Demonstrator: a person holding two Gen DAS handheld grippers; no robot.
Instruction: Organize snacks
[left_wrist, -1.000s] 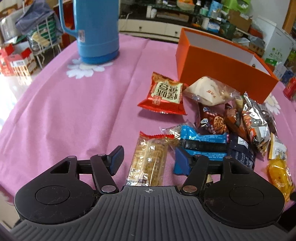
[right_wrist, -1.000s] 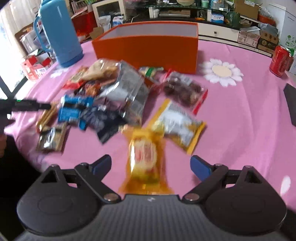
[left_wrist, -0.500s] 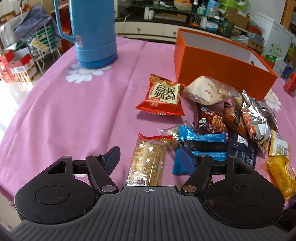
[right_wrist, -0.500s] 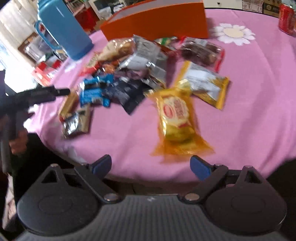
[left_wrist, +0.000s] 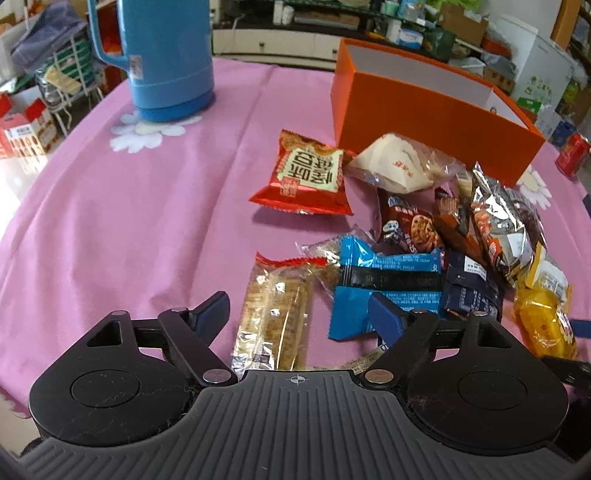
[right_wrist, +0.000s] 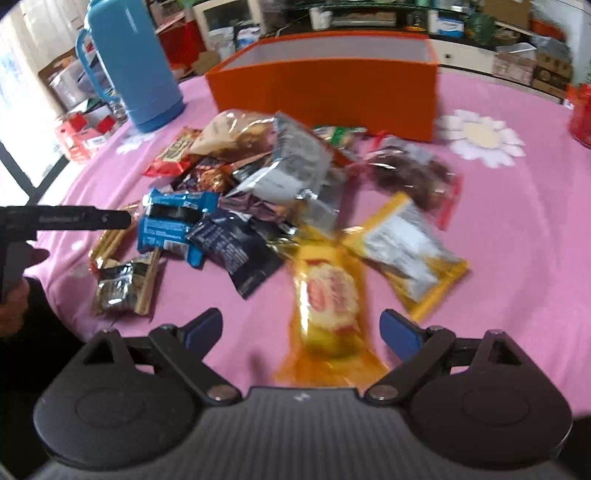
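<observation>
A pile of snack packets lies on the pink tablecloth in front of an open orange box (left_wrist: 424, 107) (right_wrist: 325, 85). My left gripper (left_wrist: 299, 314) is open, its fingers either side of a clear cracker packet (left_wrist: 273, 314), with a blue packet (left_wrist: 384, 280) by the right finger. A red packet (left_wrist: 303, 177) and a white packet (left_wrist: 399, 166) lie nearer the box. My right gripper (right_wrist: 303, 328) is open, with a yellow packet (right_wrist: 328, 306) between its fingers. The yellow packet also shows in the left wrist view (left_wrist: 543, 321). The left gripper shows at the left of the right wrist view (right_wrist: 66, 219).
A blue thermos (left_wrist: 162, 55) (right_wrist: 133, 70) stands at the far left of the table. A red can (left_wrist: 572, 158) stands at the far right. A yellow-edged packet (right_wrist: 406, 251) and a silver packet (right_wrist: 291, 170) lie in the pile. Shelves and boxes fill the room behind.
My right gripper pulled back and then came forward again over the yellow packet, still open. My left gripper rose slightly and stayed open over the cracker packet.
</observation>
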